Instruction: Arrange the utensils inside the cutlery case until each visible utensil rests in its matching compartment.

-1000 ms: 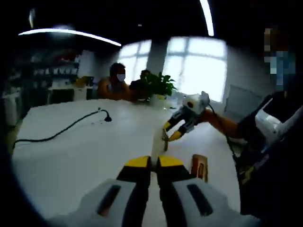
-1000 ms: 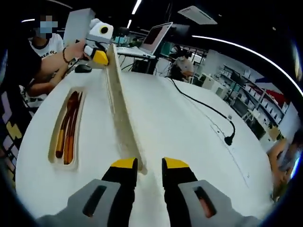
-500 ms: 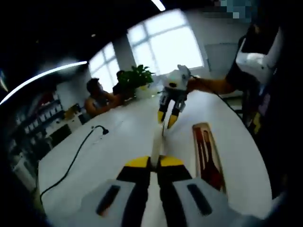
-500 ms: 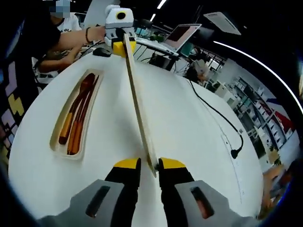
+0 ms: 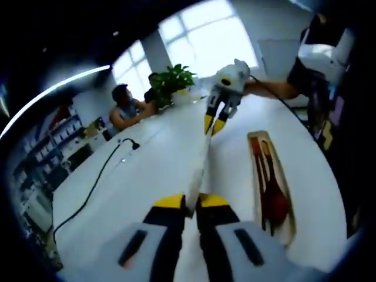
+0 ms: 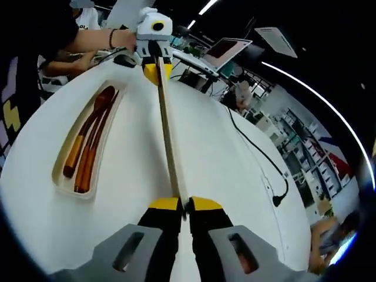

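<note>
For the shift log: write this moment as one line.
left hand-held gripper: shut on lid end | right hand-held gripper: shut on other lid end | case: on table, utensils inside

A: Where does the left gripper view look from?
B: Low over the white table (image 5: 135, 176), along its own jaws, toward the windows (image 5: 205, 35); the right gripper (image 5: 215, 121) faces it from the far end.
A: And the right gripper view?
B: The reverse; it looks back toward the left gripper (image 6: 155, 63) and a laptop (image 6: 220, 50); both share the table and the cutlery case (image 6: 75, 158).
</note>
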The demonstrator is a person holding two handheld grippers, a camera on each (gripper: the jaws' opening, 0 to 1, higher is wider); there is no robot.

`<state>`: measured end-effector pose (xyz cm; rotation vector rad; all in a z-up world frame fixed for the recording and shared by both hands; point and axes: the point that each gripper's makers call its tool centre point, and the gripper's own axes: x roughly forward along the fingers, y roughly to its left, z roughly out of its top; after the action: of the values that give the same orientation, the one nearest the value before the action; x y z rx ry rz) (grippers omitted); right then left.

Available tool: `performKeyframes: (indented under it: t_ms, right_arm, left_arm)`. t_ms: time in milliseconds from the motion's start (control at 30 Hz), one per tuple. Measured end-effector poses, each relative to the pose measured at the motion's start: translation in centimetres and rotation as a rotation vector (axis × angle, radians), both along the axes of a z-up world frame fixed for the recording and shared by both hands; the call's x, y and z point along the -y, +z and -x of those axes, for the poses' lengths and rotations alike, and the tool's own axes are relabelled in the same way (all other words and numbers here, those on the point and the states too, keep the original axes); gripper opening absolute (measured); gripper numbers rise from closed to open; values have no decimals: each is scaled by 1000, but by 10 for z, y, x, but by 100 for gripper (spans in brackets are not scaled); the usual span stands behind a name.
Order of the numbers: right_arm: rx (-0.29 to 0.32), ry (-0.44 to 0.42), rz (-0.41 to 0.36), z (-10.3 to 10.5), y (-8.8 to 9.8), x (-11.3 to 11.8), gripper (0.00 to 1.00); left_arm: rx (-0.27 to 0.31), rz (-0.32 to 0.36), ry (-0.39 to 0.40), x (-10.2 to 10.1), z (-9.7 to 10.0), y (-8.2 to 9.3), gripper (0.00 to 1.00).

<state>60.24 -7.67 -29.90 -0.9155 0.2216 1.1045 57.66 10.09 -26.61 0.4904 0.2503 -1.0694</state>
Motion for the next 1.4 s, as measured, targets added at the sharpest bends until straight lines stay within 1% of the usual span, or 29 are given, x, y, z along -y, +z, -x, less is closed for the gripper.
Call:
performKeyframes:
  t_ms: [33,67,100,133,167,200,233,267,300,333,367,400,433,467,567,600,633,667,767,800,900,933,1000,1033,1100,1200,1233,1367,1400]
  right_arm:
    - [6,1,0,1,0,-1,3]
    - [22,1,-1,1,1,-2,3]
    - [40,0,0,0,2,-3,3]
    - [55,6,4,1,2,-4,3]
    - [67,9,8,2,2,-4,2]
    - [81,16,15,3,2,-4,2]
    - [93,21,16,4,3,-4,2]
    - [106,25,19,5,3,-4,2]
    - [114,27,24,5,3,-4,2]
    - [119,27,26,5,3,-3,2]
    - [169,21,25,2,7,-3,2]
    - [198,35,42,3,7,-3,2]
    - [191,34,33,6,6,-3,2]
    - [205,38,25,6,8,-3,2]
    - [263,40,30,7,13,-3,2]
    - [310,46,42,6,17,-4,2]
    - [313,51,48,8,16,-4,2]
    - [320,56,44,9,17,-5,2]
    - [393,70,47,12,25,-7,2]
    - [429,74,56,13,28,-7,2]
    - [465,74,62,17,31,-8,2]
    - [502,84,62,18,36,-9,2]
    - [540,93,65,22,40,-10,2]
    - [573,102,68,24,44,-11,2]
    - [594,109,65,28,48,-12,2]
    - [685,131,97,33,56,-14,2]
    - [697,132,104,35,56,-15,3]
    - [734,134,117,40,60,-16,3]
    - [766,132,123,41,64,-16,3]
  left_arm:
    - [-14,17,21,-3,-3,1,8]
    - [-47,55,46,-3,-4,2,8]
    - [-103,86,65,-4,-4,1,10]
    - [-151,112,75,-3,-2,0,17]
    - [-189,111,63,-4,1,-3,22]
    - [-214,99,63,-5,2,-6,27]
    - [-215,101,64,-4,2,-7,30]
    - [-228,117,67,-3,3,-8,32]
    - [-262,152,67,0,7,-8,36]
    - [-289,171,68,0,8,-8,44]
    - [-353,195,71,1,13,-11,53]
    - [-388,217,86,0,12,-11,66]
    - [-394,232,100,-2,8,-11,73]
    - [-401,228,100,-3,6,-12,77]
    - [-437,240,104,2,8,-12,83]
    - [-473,243,88,4,12,-13,86]
    - [-500,237,75,6,16,-14,88]
    - [-498,239,77,8,14,-13,89]
    - [-568,243,74,13,18,-13,93]
    - [-582,237,68,14,19,-14,94]
    - [-604,198,45,16,23,-16,97]
    - [-609,181,36,18,24,-17,97]
    - [-624,143,14,21,28,-17,100]
    - [-630,122,-1,22,30,-18,100]
    - [-618,72,-11,23,29,-18,99]
    - [-614,-6,-42,28,33,-18,98]
    - [-614,-27,-48,30,34,-18,98]
    - [-615,-81,-78,38,38,-16,96]
    - [-607,-97,-83,40,37,-16,96]
